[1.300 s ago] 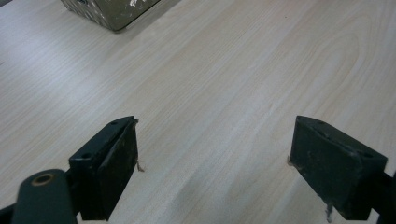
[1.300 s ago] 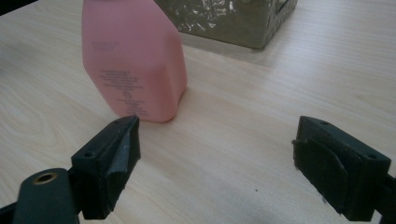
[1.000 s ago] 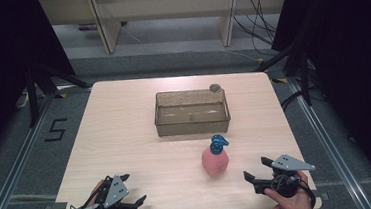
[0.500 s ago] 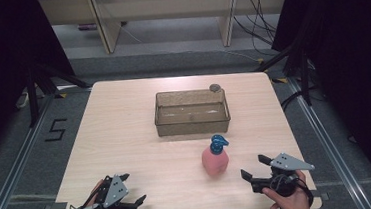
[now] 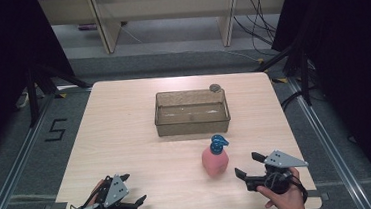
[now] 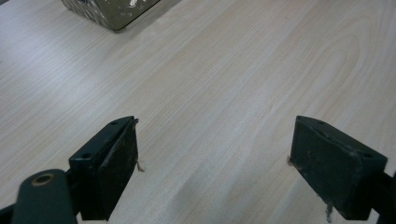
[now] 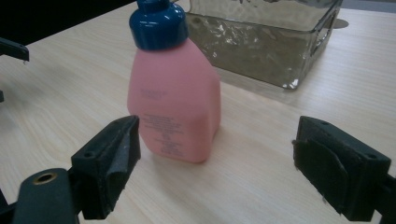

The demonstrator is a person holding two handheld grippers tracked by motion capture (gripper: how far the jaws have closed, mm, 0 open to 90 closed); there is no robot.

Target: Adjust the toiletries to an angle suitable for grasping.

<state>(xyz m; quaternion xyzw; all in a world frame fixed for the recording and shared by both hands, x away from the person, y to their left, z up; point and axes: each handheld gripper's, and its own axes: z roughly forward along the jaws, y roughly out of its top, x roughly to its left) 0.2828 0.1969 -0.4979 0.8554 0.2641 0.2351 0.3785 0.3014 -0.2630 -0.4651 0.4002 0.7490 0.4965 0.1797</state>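
Note:
A pink bottle (image 5: 215, 158) with a blue cap stands upright on the wooden table (image 5: 125, 129), in front of a clear plastic bin (image 5: 193, 125). My right gripper (image 5: 246, 164) rests at the front right edge, open, its jaws pointing left toward the bottle. In the right gripper view the bottle (image 7: 175, 102) stands just beyond the wide-apart jaws of the gripper (image 7: 217, 130), untouched. My left gripper (image 5: 132, 191) is held at the front left edge. Seen in its own view, the left gripper (image 6: 215, 140) is open over bare wood.
The bin (image 7: 266, 42) looks empty; one corner of it (image 6: 109, 11) shows far ahead of the left jaws. A small grey round object (image 5: 215, 87) lies by the bin's back right corner. Dark floor and shelving surround the table.
My right gripper has edged slightly left toward the bottle. The left gripper and the bottle have stayed in place.

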